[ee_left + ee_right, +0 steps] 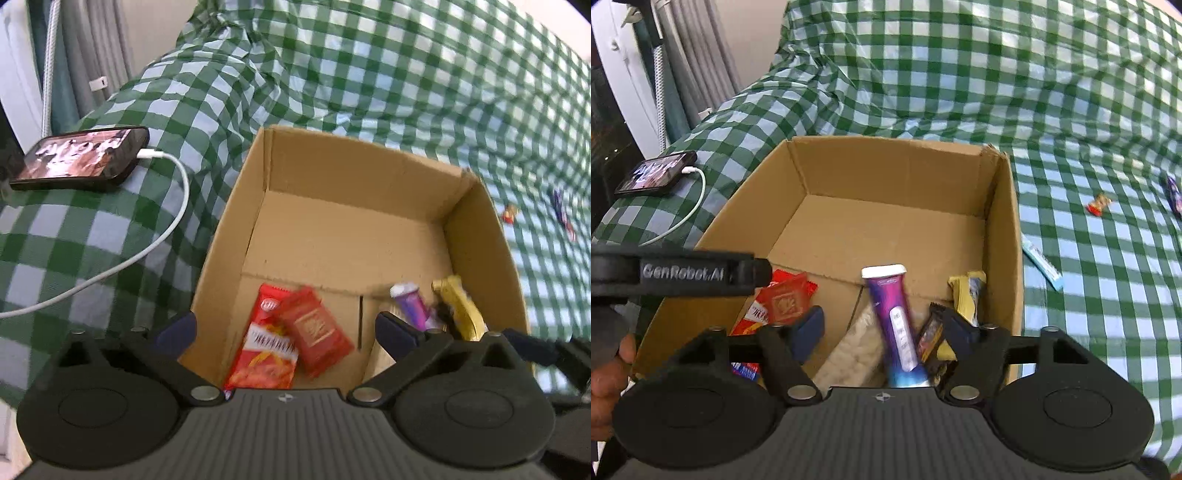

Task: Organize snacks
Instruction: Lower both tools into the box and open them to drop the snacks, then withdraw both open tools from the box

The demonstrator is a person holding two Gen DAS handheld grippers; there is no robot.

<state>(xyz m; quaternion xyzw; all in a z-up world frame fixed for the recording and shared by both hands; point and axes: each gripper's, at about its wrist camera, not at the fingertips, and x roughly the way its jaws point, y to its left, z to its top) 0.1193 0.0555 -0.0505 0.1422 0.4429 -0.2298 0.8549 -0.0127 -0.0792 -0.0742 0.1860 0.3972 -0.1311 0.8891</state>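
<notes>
Dropping step: left gripper and right gripper fingers apart, nothing clamped. Red packet and purple tube in the cardboard box. Next: fetch the blue bar and small red snack beyond, on the checked cloth.

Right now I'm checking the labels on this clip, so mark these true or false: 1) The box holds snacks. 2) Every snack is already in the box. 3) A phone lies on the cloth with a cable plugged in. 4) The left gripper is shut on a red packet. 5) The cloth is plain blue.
1) True: the cardboard box holds red packets, a purple tube and a yellow wrapper.
2) False: a small red snack and a light blue bar lie outside on the cloth.
3) True: the phone has a white cable attached.
4) False: the left gripper is open above them.
5) False: it is green-and-white checked.
</notes>
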